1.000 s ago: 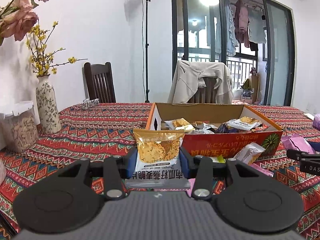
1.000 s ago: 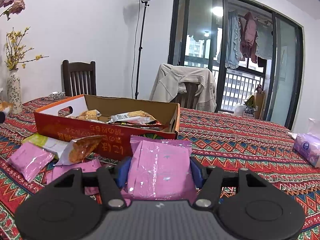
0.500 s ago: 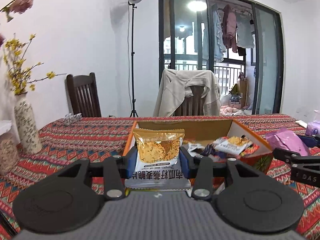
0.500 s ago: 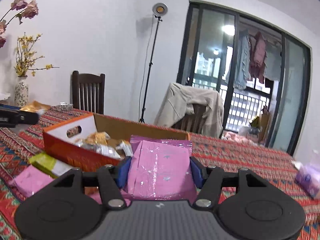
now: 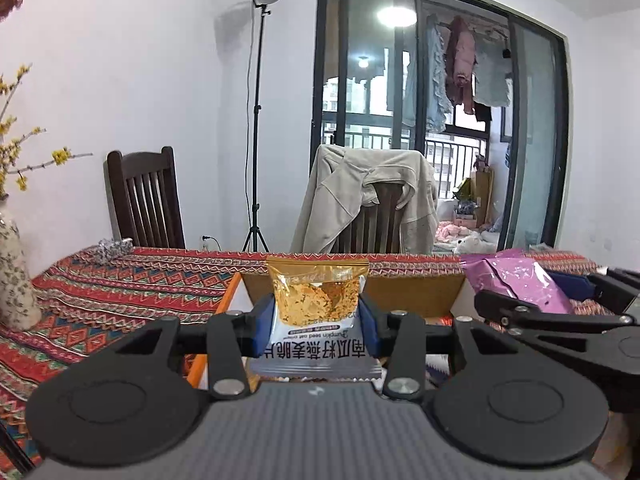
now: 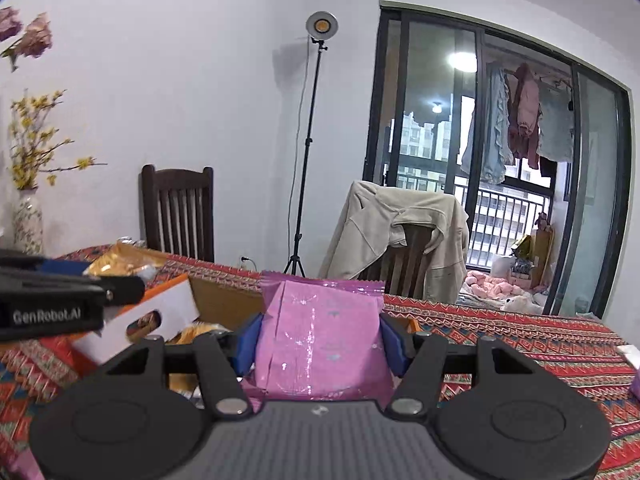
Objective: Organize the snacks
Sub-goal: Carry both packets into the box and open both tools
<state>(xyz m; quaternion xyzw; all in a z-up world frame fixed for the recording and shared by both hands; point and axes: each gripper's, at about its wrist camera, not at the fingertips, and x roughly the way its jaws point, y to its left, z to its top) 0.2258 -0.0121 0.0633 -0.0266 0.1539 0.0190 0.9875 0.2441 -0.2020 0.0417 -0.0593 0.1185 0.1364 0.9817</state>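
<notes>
Oat-crisp packet (image 5: pixel 317 308) pinched in left gripper (image 5: pixel 316 326), pink packet (image 6: pixel 320 344) in right gripper (image 6: pixel 321 338).

My left gripper (image 5: pixel 317 322) points nearly level above the near edge of the cardboard box (image 5: pixel 416 292), its blue pads pinching a crisp packet (image 5: pixel 318 308). My right gripper (image 6: pixel 320 338) sits just beside it over the same box, clamped on a pink packet (image 6: pixel 320 344).
</notes>
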